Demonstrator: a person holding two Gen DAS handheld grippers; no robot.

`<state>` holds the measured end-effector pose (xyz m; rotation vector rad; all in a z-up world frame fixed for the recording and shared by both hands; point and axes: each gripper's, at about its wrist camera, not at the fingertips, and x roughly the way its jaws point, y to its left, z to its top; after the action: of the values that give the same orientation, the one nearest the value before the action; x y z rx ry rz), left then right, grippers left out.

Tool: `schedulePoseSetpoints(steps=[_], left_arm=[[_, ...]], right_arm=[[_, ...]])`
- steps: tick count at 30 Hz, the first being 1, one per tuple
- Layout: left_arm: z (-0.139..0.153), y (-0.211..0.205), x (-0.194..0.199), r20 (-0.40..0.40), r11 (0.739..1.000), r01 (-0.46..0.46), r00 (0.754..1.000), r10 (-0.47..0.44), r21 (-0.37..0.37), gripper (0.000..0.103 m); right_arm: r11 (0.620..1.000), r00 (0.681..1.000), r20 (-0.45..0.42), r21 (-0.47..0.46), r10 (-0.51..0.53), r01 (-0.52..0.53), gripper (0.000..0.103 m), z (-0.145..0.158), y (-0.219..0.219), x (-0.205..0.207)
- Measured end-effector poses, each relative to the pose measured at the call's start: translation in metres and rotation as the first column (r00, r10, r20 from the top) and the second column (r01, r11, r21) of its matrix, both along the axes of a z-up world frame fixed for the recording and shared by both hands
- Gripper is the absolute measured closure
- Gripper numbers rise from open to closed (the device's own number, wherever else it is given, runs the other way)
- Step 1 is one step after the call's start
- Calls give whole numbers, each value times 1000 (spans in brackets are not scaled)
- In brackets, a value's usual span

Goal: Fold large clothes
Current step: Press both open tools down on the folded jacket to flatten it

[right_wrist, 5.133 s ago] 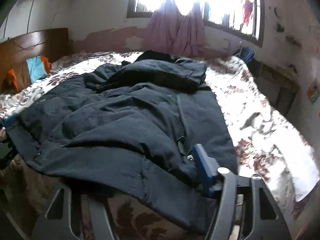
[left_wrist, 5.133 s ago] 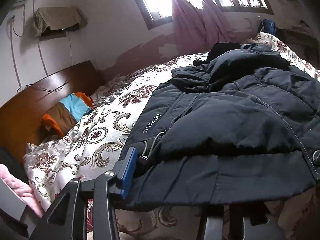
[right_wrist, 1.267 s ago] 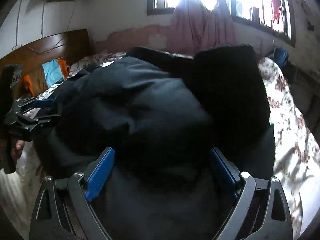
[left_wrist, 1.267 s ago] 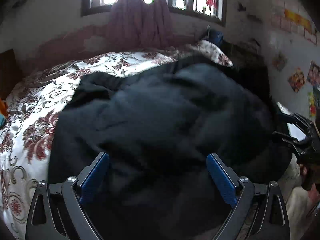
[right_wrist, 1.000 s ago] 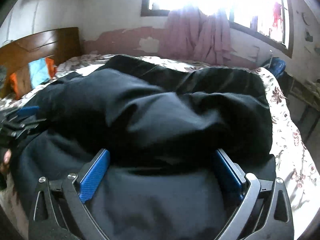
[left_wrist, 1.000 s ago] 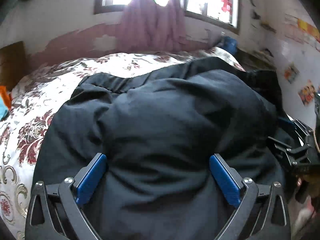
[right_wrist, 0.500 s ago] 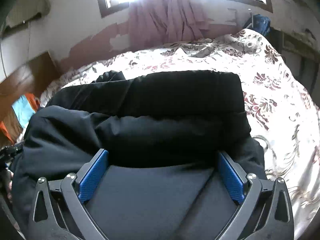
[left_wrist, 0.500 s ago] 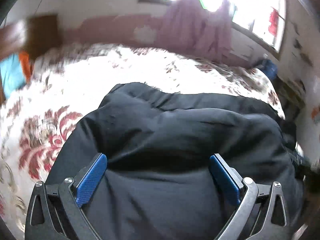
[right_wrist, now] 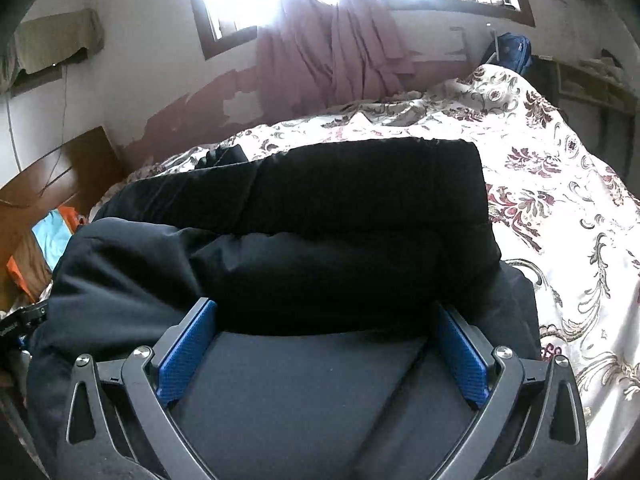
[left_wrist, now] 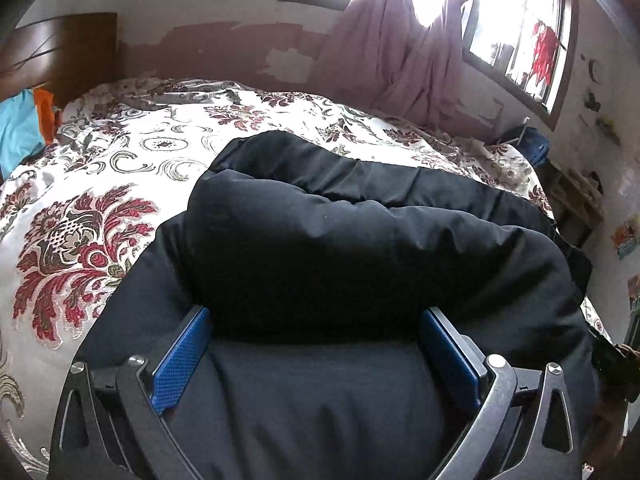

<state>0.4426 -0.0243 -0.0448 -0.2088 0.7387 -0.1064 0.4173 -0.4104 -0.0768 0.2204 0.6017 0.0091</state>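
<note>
A dark navy padded jacket [left_wrist: 360, 248] lies doubled over on the floral bedspread [left_wrist: 80, 216], its upper layer a thick roll across the lower one. My left gripper [left_wrist: 314, 320] is open wide over the near part, the roll's edge bulging between its blue pads [left_wrist: 180, 360]. In the right wrist view the same jacket [right_wrist: 340, 220] shows a square folded end toward the window. My right gripper [right_wrist: 324, 308] is also open wide, straddling the fold without pinching it. The left gripper's body [right_wrist: 20, 320] peeks in at the left edge.
A wooden headboard [left_wrist: 60, 52] and a blue-and-orange pillow [left_wrist: 20, 128] stand at the left. Pink curtains [right_wrist: 340, 48] hang under bright windows behind the bed. A blue bag [right_wrist: 512, 48] and shelves sit at the far right. Bedspread [right_wrist: 560, 200] lies bare right of the jacket.
Five seconds ago both grippers were shut on the jacket's near hem. They carried it over toward the window, opened, and the jacket has settled lower into a doubled roll.
</note>
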Motion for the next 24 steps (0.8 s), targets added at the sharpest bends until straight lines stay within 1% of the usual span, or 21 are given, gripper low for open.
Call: schedulePoseSetpoints(steps=[4, 6, 8, 9, 11, 14, 17, 19, 21, 22, 23, 24], left_arm=[[0, -1, -1, 5, 1000, 0, 1000, 0, 2, 0], [0, -2, -2, 11, 1000, 1, 1000, -1, -1, 0], [-1, -2, -5, 18, 1000, 5, 1000, -5, -4, 0], [-2, -1, -6, 25, 1000, 7, 1000, -7, -5, 0], [-3, -2, -11, 33, 1000, 10, 999, -10, -1, 0], [-4, -3, -16, 39, 1000, 22, 999, -23, 5, 0], [-4, 3, -22, 35, 999, 47, 998, -46, -11, 0], [-1, 9, -32, 38, 999, 42, 998, -42, -16, 0], [2, 12, -45, 48, 1000, 20, 999, -20, 0, 0], [5, 15, -54, 51, 1000, 7, 999, -8, 17, 0], [7, 17, -63, 48, 999, -6, 999, 5, 33, 0], [9, 20, -69, 43, 999, -13, 999, 11, 39, 0]], right_arm=[[999, 999, 42, 35, 7, -9, 1, -1, -7, -6], [997, 997, 79, 80, 17, -24, 1, -2, -14, -11], [986, 991, 132, 157, 33, -54, 1, -8, -27, -19], [972, 986, 162, 220, 42, -77, 1, -12, -37, -23], [943, 979, 198, 312, 50, -111, 1, -20, -51, -28], [908, 973, 230, 403, 25, -119, 1, -31, -65, -36], [890, 972, 236, 446, -19, -91, 1, -40, -72, -47], [885, 974, 220, 462, -47, -61, 1, -46, -73, -56], [890, 981, 181, 455, -70, -20, 1, -49, -71, -66], [899, 987, 143, 438, -76, 6, 1, -48, -68, -73], [908, 990, 112, 417, -84, 30, 1, -45, -65, -81], [918, 991, 99, 394, -88, 42, 1, -39, -63, -94]])
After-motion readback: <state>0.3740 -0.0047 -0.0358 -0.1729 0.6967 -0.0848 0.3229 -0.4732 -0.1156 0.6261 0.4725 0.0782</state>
